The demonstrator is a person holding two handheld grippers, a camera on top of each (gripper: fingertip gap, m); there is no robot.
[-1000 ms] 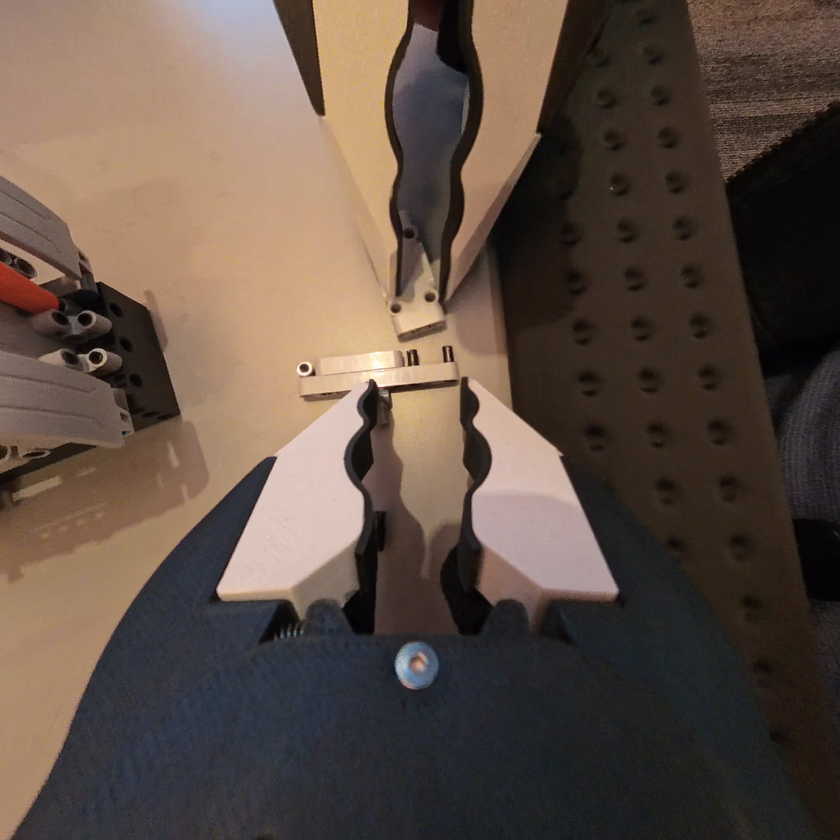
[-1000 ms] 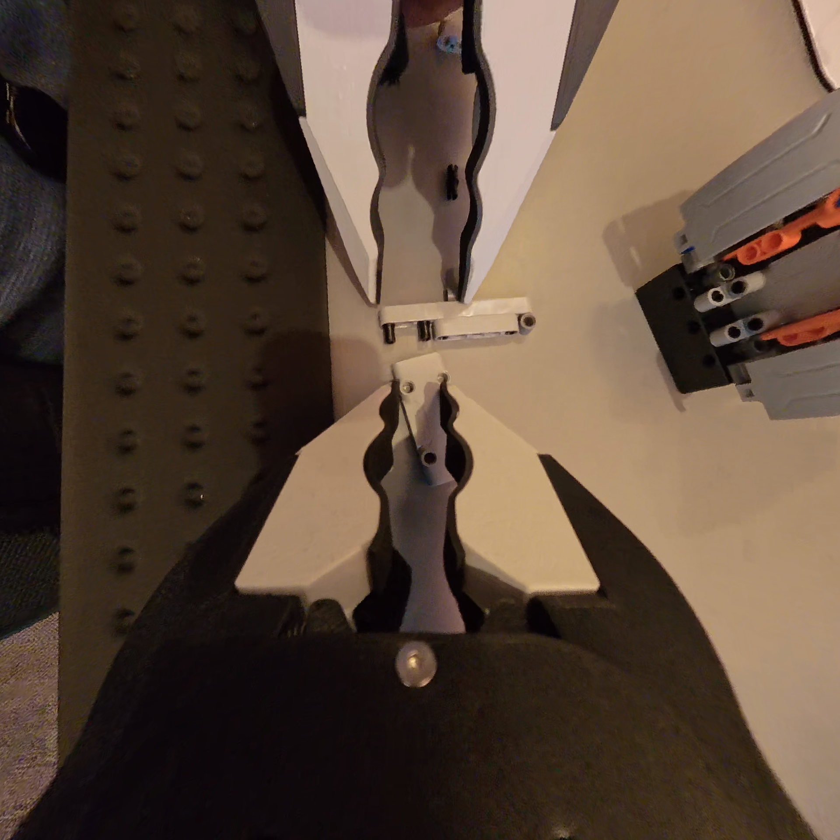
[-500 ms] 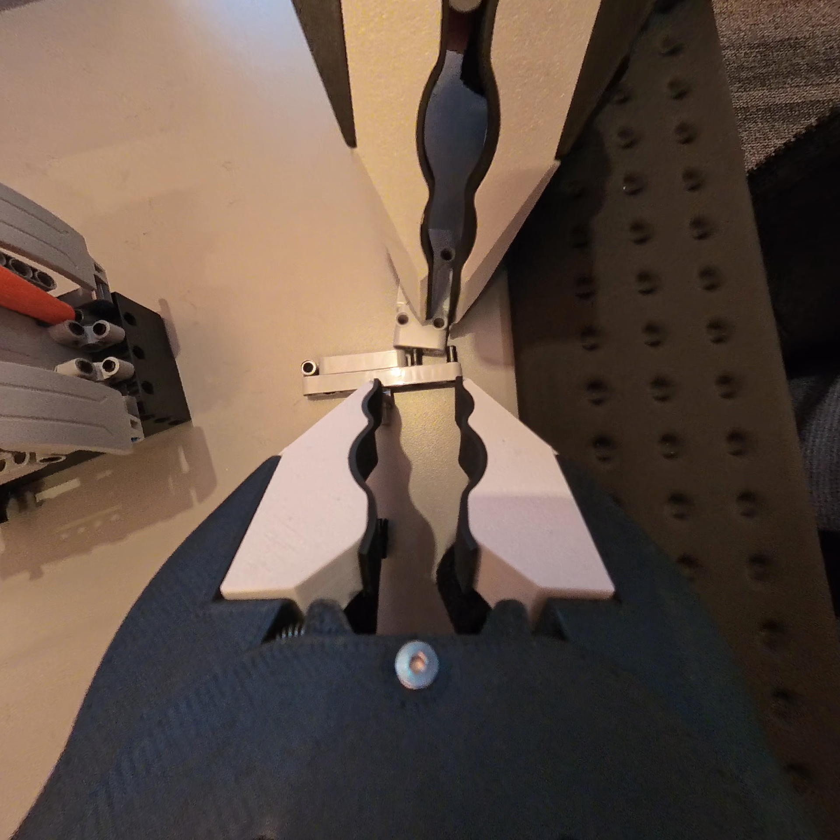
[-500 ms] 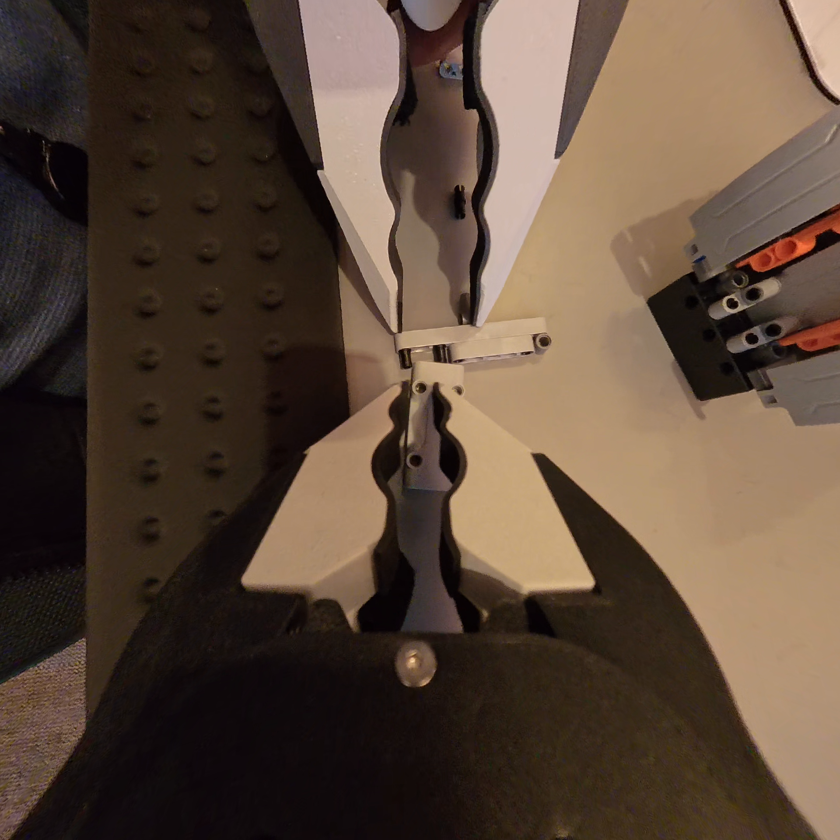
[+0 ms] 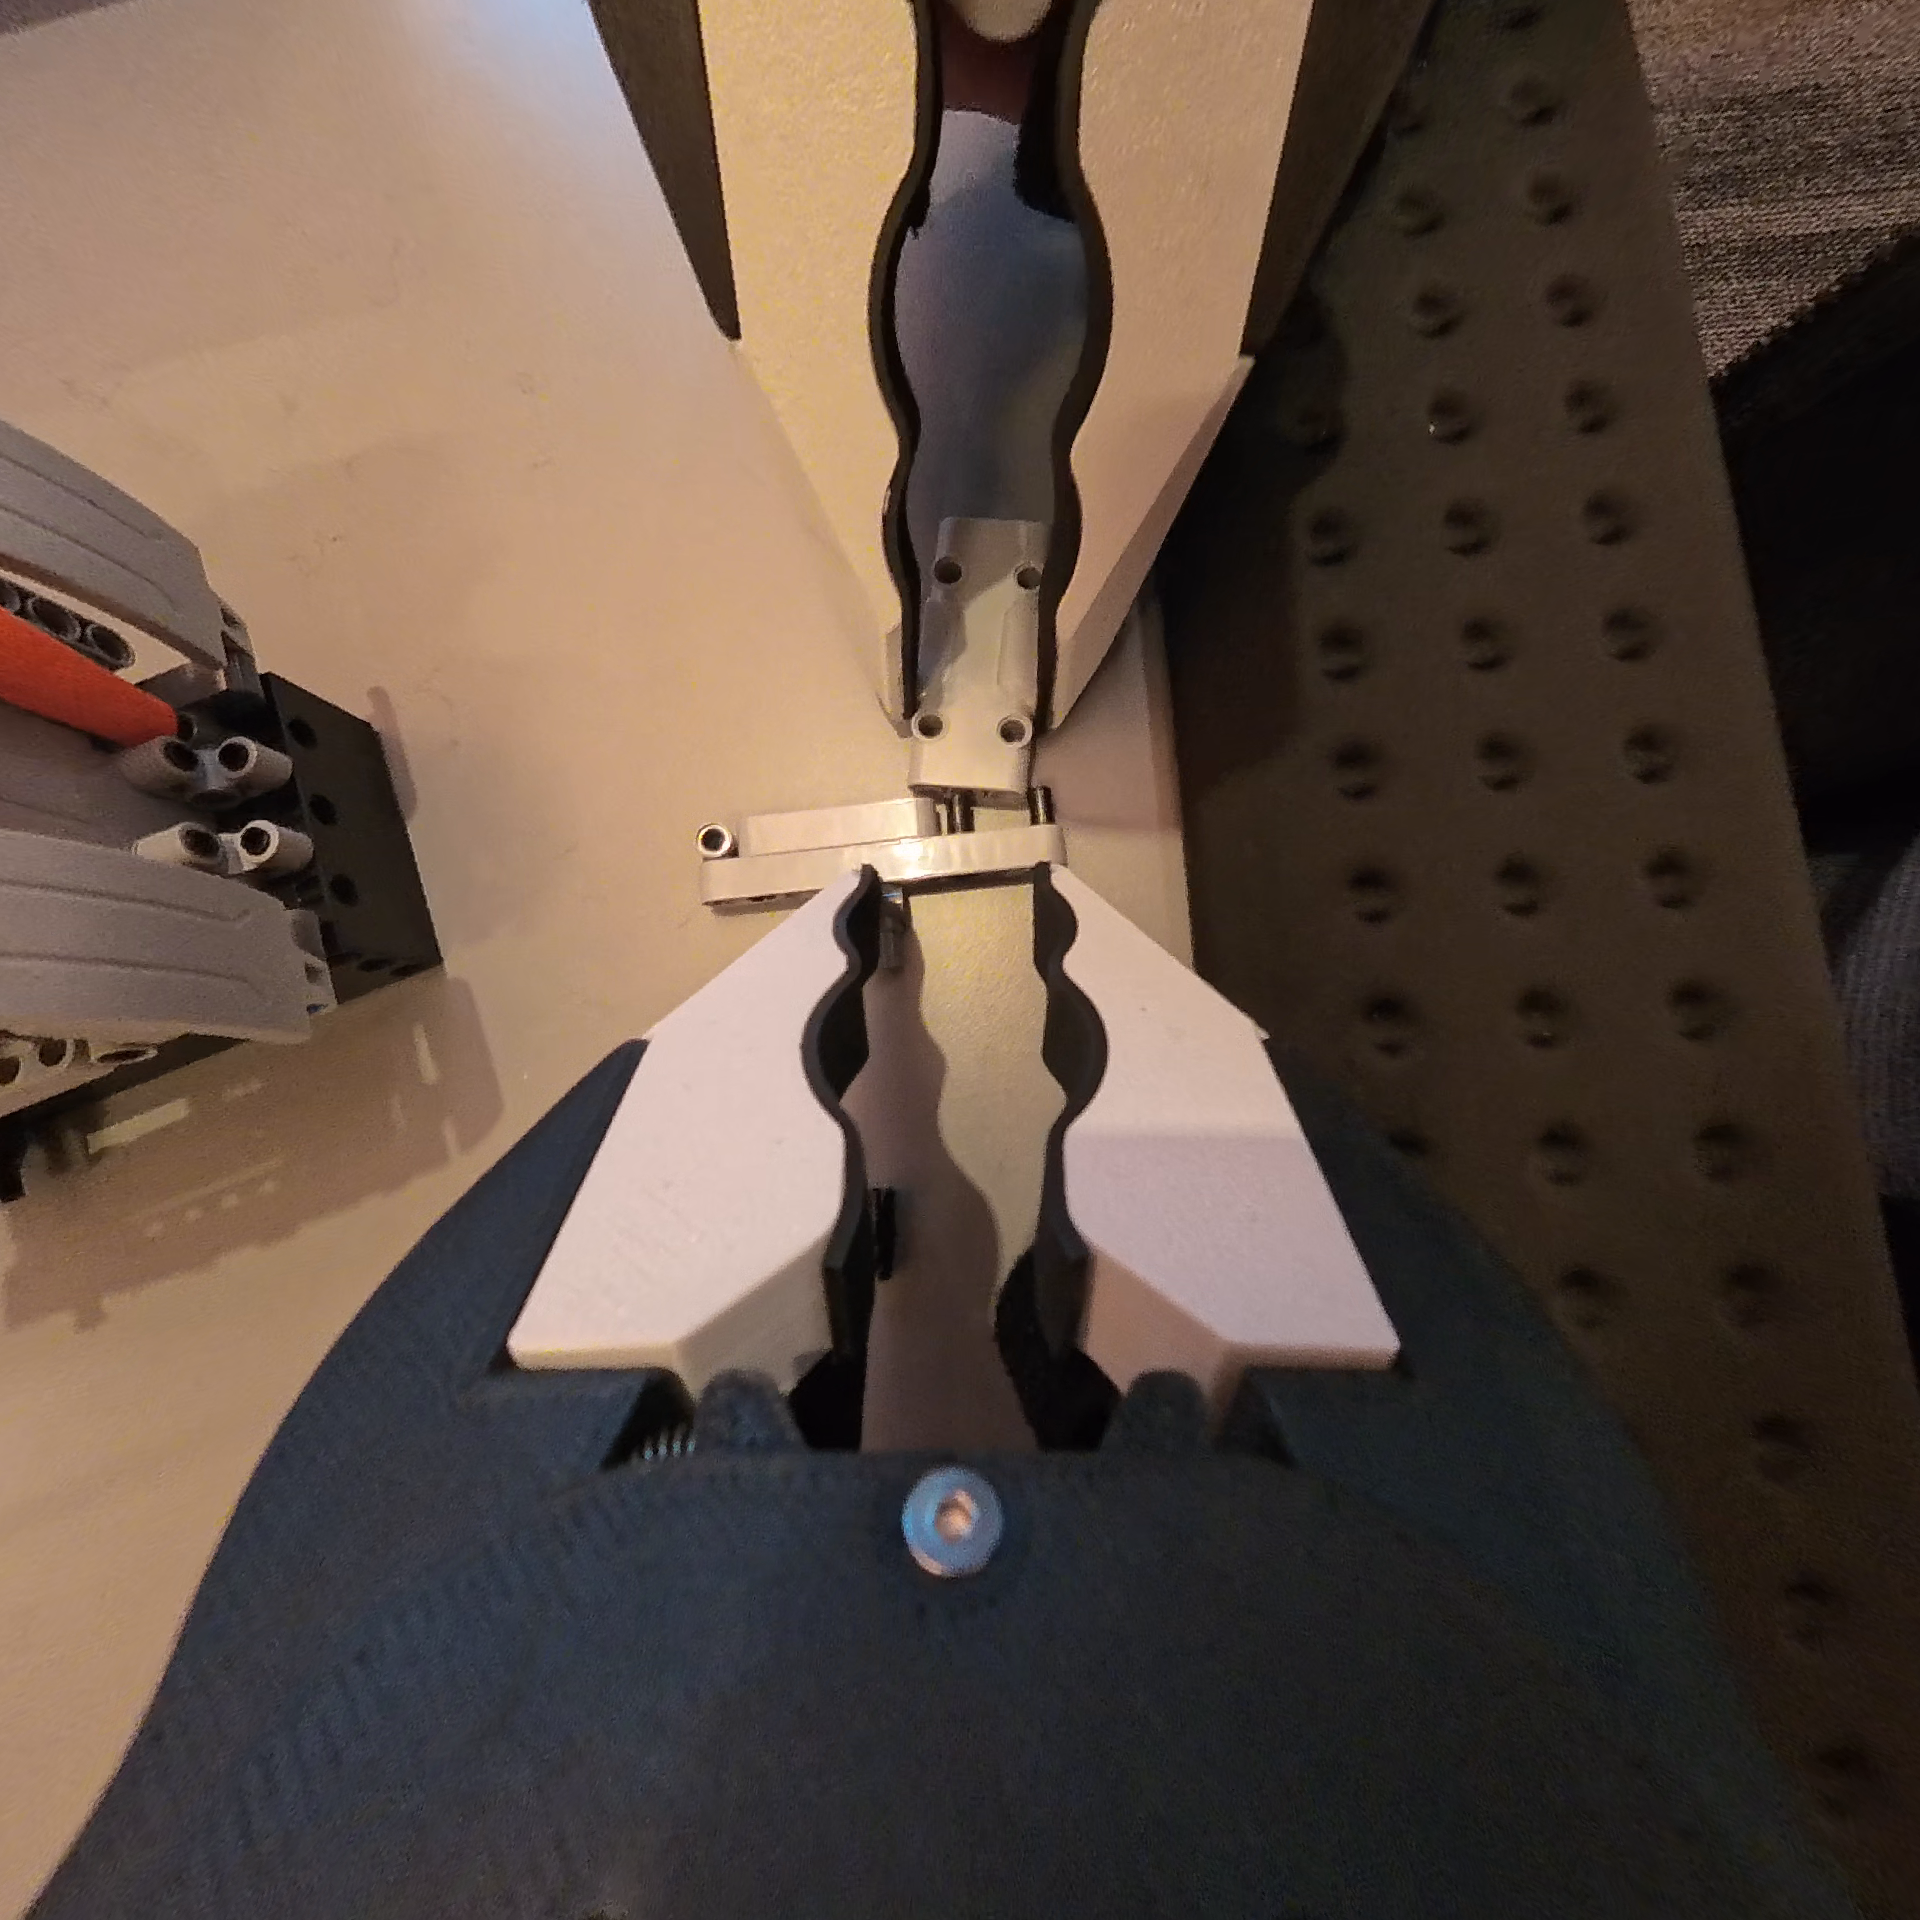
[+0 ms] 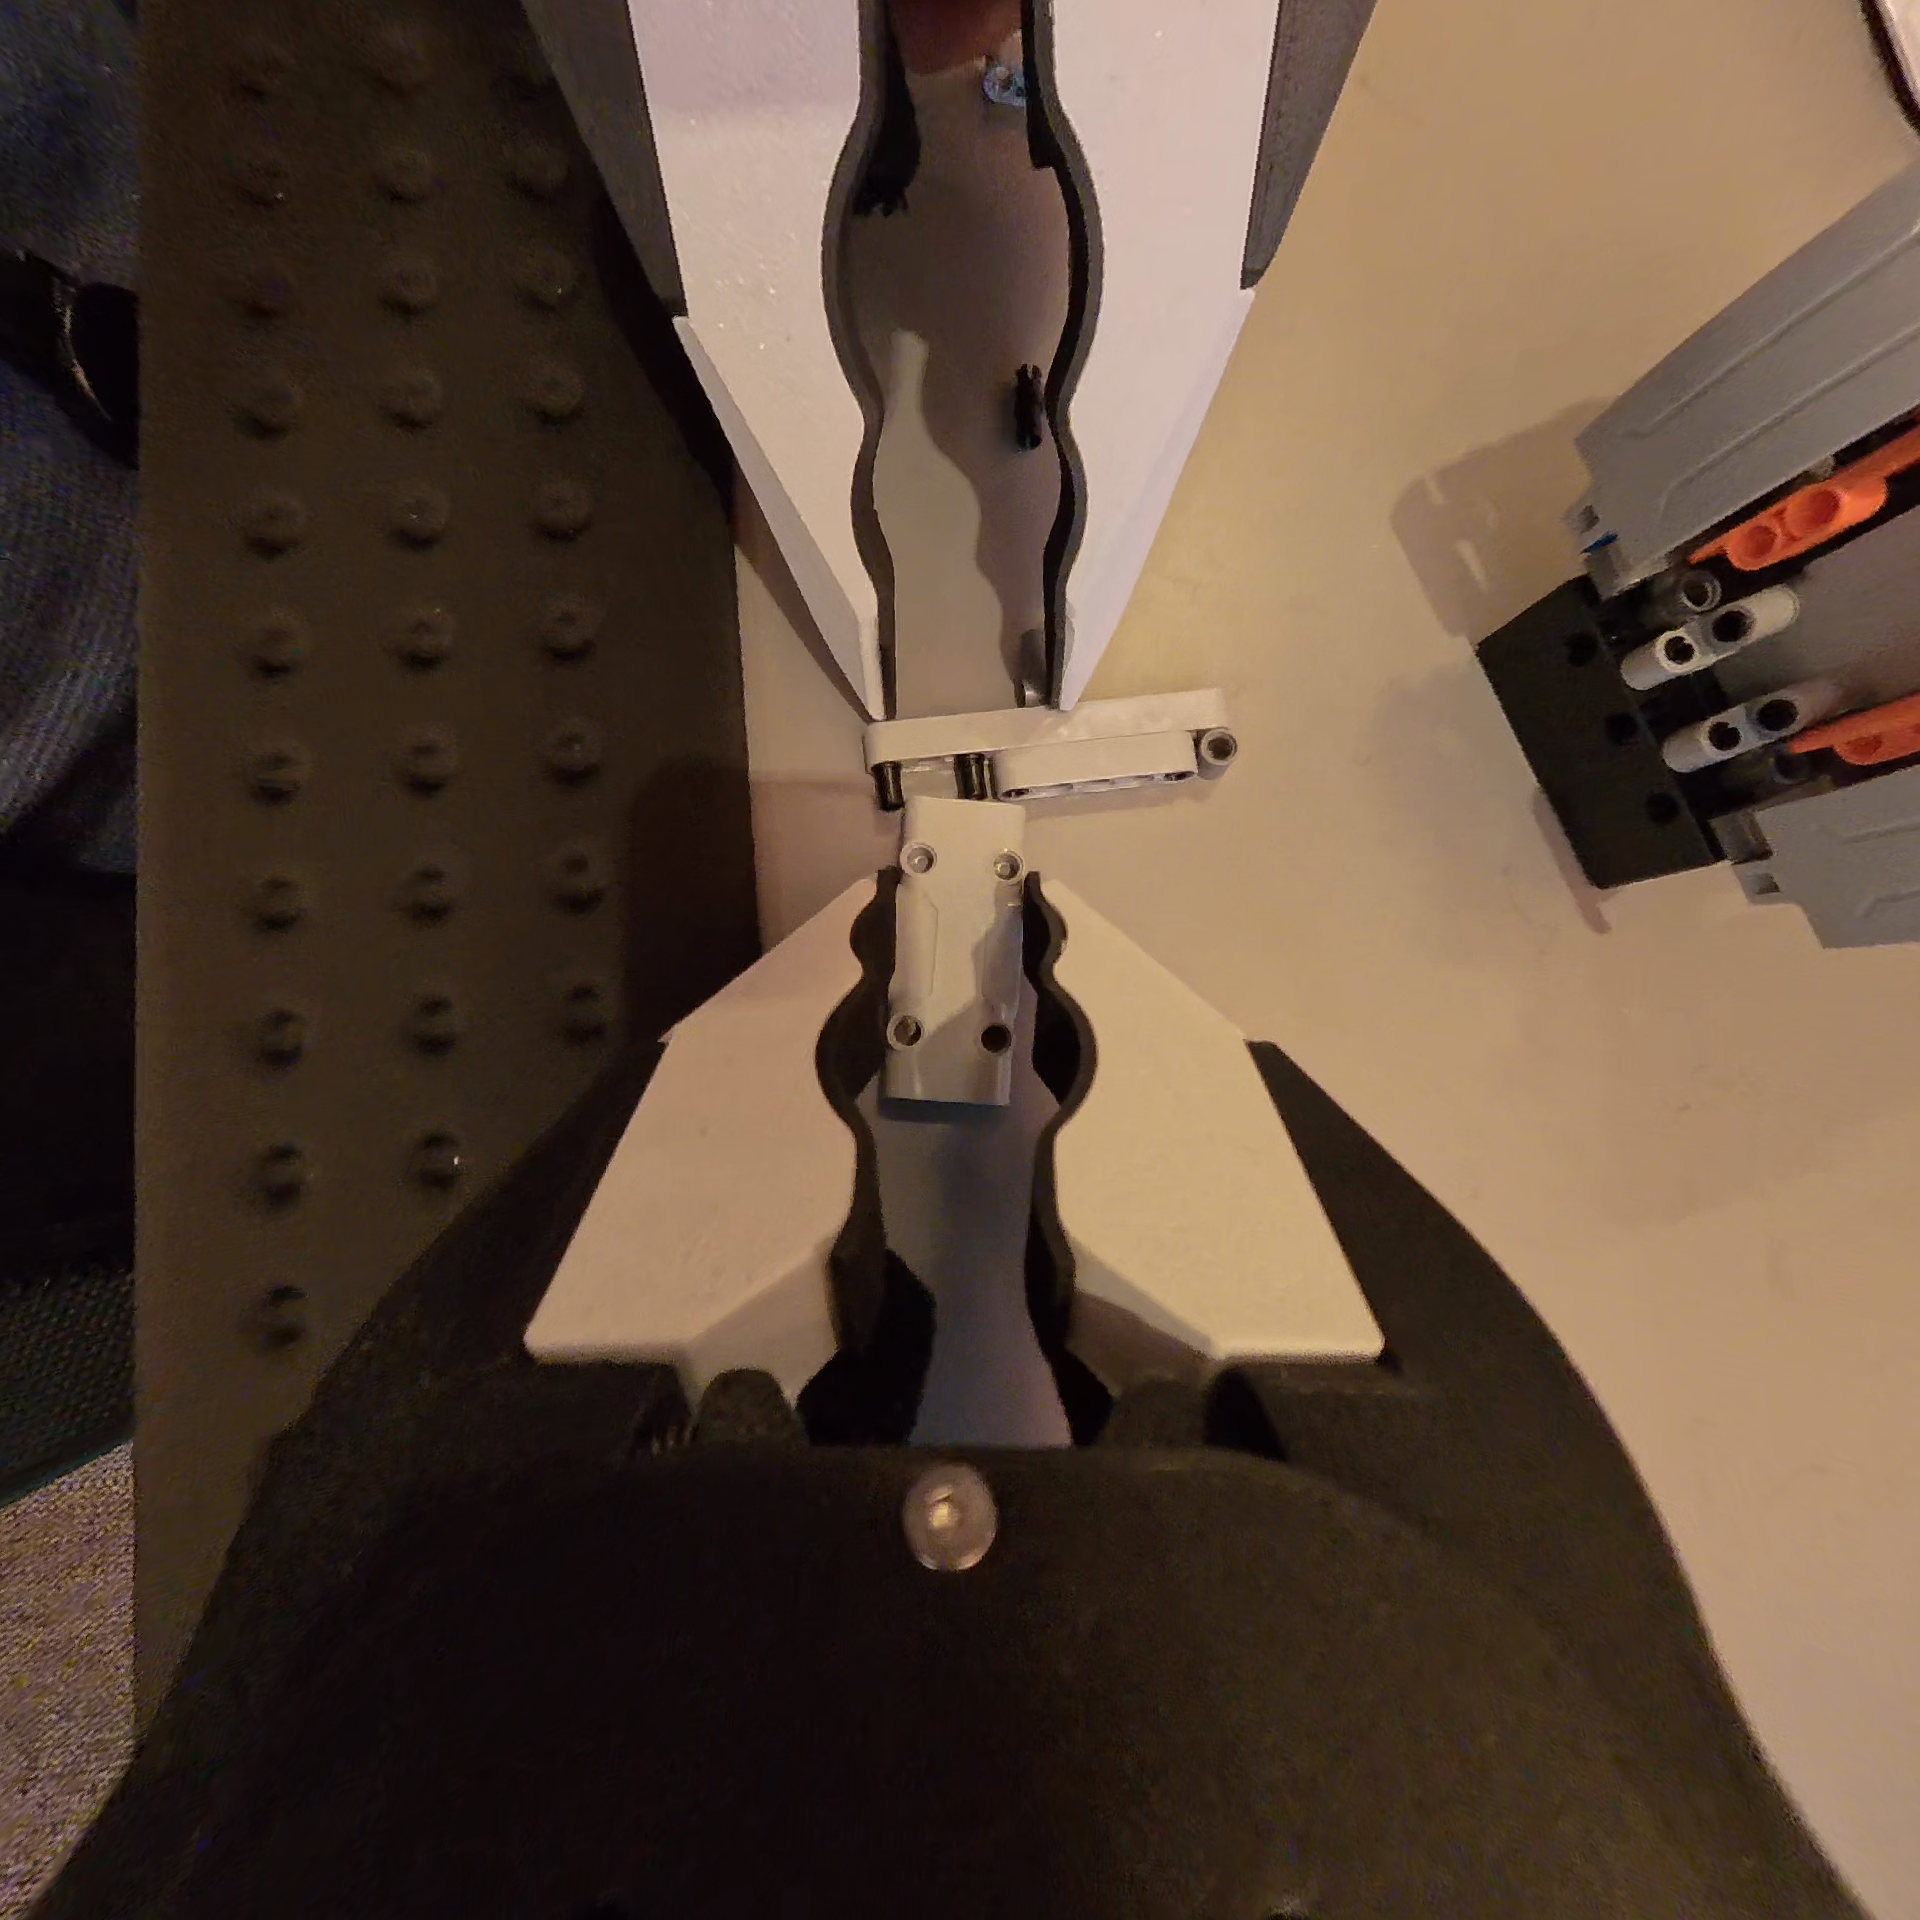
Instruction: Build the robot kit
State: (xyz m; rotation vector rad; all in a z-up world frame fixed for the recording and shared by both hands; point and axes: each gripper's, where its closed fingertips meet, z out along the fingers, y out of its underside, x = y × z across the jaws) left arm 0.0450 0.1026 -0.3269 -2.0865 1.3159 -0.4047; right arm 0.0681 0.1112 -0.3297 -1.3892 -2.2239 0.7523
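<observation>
We clamp our right gripper [image 6: 954, 914] on a small, rigid, light grey plastic panel [image 6: 956, 966] by its long edges, meeting the pinned grey beam [image 6: 1039, 743] on the beige table [image 6: 1455, 1247], where our left gripper [image 5: 951, 883] pins it, grip unclear.

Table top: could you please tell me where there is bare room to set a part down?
Bare table lies between the right gripper and the grey-orange model. It is crowded where the grey beam, held grey panel and left gripper meet beside the studded baseplate.
</observation>
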